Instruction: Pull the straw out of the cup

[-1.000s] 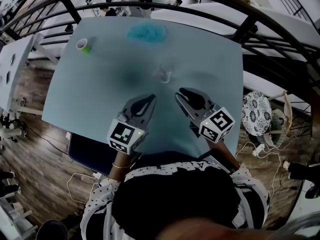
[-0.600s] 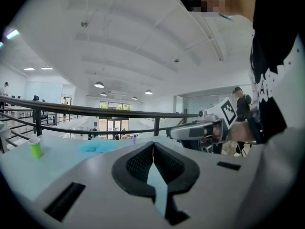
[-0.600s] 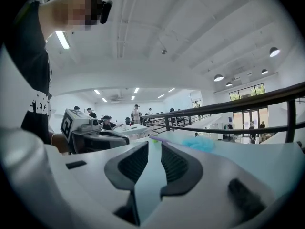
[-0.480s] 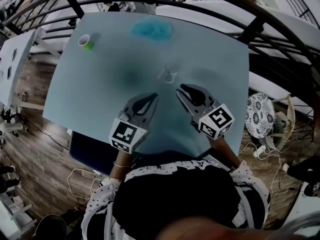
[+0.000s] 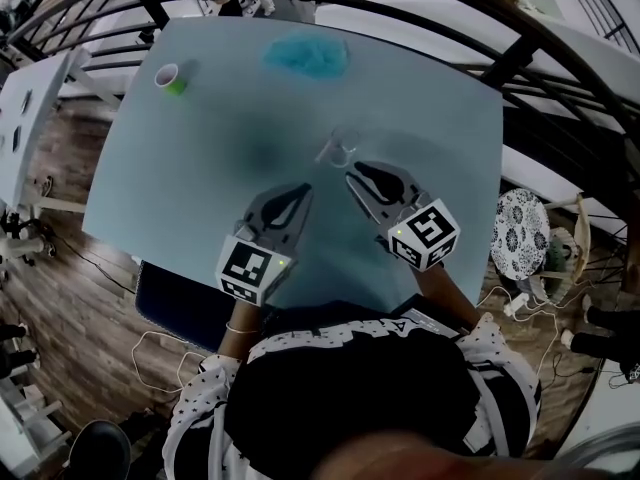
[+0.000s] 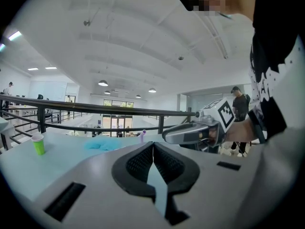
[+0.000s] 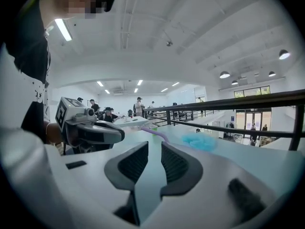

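— While we hold both grippers over the pale blue-green bench (image 5: 190, 178), where is the bent purple straw (image 7: 153, 133)?
— It stands in the clear plastic cup (image 5: 338, 148), just ahead of our right gripper (image 7: 154, 149), whose jaws are a narrow gap apart, nothing between them.
— And our left gripper (image 6: 153, 146)?
— Its jaw tips meet on nothing, and it sits farther from the cup. Near the far edge we see a small green cup (image 5: 174, 83) and a crumpled blue heap (image 5: 305, 56).

Pale blue rectangular table (image 5: 200, 168): clear plastic cup (image 5: 337, 148) near centre; crumpled blue cloth (image 5: 305, 56) at far edge; small green cup (image 5: 170, 78) at far-left corner.
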The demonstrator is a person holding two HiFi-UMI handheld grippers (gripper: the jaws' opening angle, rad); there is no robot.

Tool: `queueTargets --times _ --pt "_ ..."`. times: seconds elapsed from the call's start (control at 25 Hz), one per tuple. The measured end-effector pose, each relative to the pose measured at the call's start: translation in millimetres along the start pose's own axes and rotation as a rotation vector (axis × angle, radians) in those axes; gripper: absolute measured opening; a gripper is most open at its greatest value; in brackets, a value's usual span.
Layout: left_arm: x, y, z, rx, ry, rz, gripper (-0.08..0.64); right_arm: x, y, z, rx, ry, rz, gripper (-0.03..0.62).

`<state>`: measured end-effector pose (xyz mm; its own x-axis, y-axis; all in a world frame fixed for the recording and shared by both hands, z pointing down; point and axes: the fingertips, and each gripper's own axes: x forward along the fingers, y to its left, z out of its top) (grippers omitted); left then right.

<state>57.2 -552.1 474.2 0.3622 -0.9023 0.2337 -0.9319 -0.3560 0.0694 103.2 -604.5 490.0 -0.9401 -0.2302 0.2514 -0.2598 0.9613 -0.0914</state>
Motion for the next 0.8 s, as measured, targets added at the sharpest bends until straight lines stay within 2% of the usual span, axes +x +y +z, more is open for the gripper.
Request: queueTargets --times 0.2,0.8 --pt "4 9 -3 -0.012 0.013 -0.006 0.011 14 -10 -8 -0.002 0.045 -0.010 0.071" --pt "4 31 -15 -0.039 0.024 -0.009 0.011 51 -21 -11 -0.056 0.064 -0.033 0.071"
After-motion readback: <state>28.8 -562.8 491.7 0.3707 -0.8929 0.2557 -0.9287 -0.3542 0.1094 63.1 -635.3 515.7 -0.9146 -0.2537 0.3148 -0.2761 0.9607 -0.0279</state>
